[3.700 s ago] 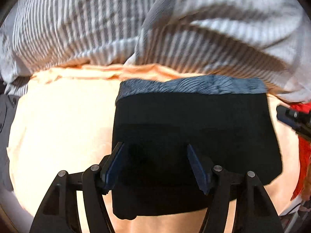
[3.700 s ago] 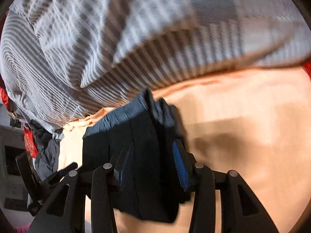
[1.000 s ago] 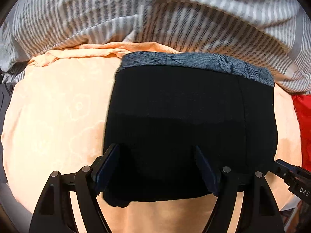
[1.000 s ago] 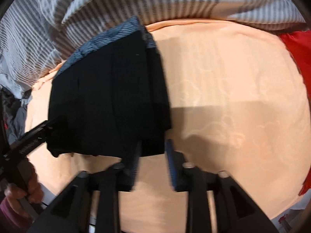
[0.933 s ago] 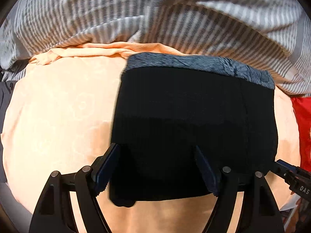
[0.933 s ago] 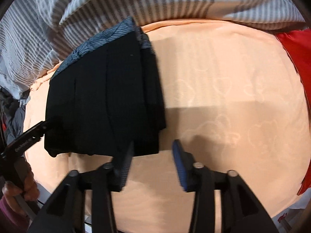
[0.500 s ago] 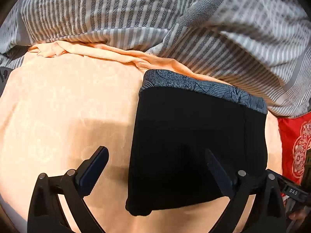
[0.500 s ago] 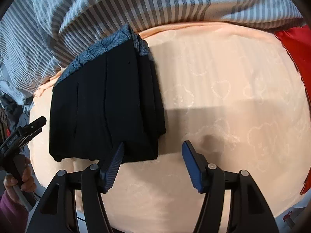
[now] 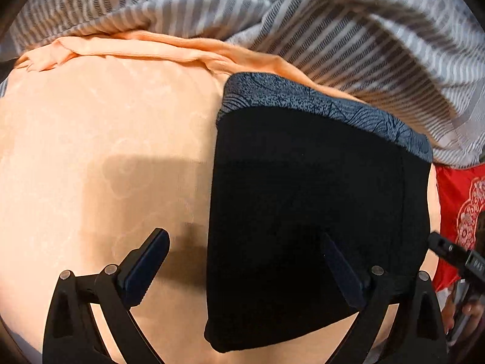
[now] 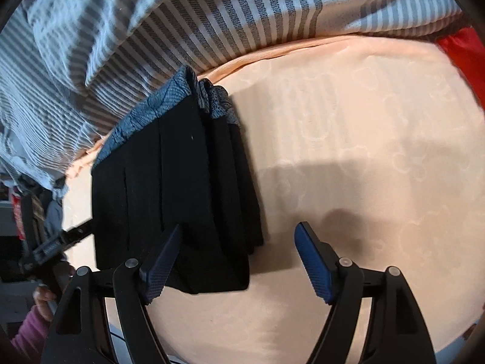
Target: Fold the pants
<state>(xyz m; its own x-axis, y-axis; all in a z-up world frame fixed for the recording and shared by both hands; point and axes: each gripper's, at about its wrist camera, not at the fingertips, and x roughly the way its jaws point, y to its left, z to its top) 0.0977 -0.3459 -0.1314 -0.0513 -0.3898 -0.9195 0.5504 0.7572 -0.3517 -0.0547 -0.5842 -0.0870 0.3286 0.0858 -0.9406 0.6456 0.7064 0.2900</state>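
Observation:
The black pants (image 9: 306, 200) lie folded into a compact rectangle on the peach sheet (image 9: 100, 139), their blue-grey patterned waistband (image 9: 318, 103) at the far end. My left gripper (image 9: 242, 242) hangs open and wide above the near left edge of the pants; one finger is over the sheet, the other over the cloth, and the pads press on nothing. In the right wrist view the pants (image 10: 169, 188) show stacked layers. My right gripper (image 10: 239, 236) straddles their near right corner; its jaws are opening and the pads stand clear of the cloth.
A grey-and-white striped duvet (image 9: 333, 24) is bunched along the back. A red patterned cloth (image 9: 460, 200) lies at the right. The other gripper (image 10: 60, 242) and a hand with a purple sleeve (image 10: 33, 327) show at the left edge. The bed's edge runs along the bottom.
The right gripper's jaws have spread from nearly shut to wide at the pants' corner. The left gripper has opened wider and slid left, so the pants now sit to its right.

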